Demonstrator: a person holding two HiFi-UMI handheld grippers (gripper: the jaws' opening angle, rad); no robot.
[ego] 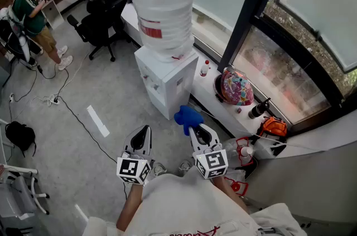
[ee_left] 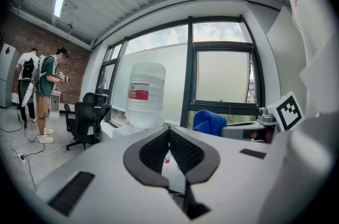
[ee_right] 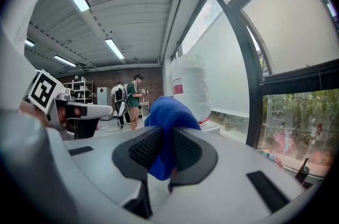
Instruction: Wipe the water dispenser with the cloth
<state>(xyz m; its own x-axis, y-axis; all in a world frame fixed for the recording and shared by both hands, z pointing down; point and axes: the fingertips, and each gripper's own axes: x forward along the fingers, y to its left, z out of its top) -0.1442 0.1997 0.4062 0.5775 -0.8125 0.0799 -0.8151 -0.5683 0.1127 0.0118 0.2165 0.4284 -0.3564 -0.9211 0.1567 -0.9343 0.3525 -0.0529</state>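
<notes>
Since no wiping contact shows yet, the step in hand looks like the approach, and it pays to set it up with care. At far left a person [ego: 30, 9] stands near a black office chair [ego: 100, 23], both well apart from the work and no hindrance.

Nearer the wearer, the left gripper [ego: 144, 133] has its jaws pressed together with nothing between them. It hangs low over the grey floor [ego: 83, 157] and is best kept clear, or used to steady the cabinet if it rocks.

Ahead stands the water dispenser [ego: 167, 81], a white cabinet with a big wrapped bottle [ego: 163, 6] on top, set against the window sill [ego: 206, 98]. Just right of its lower front corner, the right gripper [ego: 195, 130] is clamped on the blue cloth [ego: 187, 116], which bunches out beyond the tips.

A good wipe probably means leading with that loose bunch, so that fabric and not hard tips meets the panel. From there it should go top to bottom in flat, overlapping strokes.
</notes>
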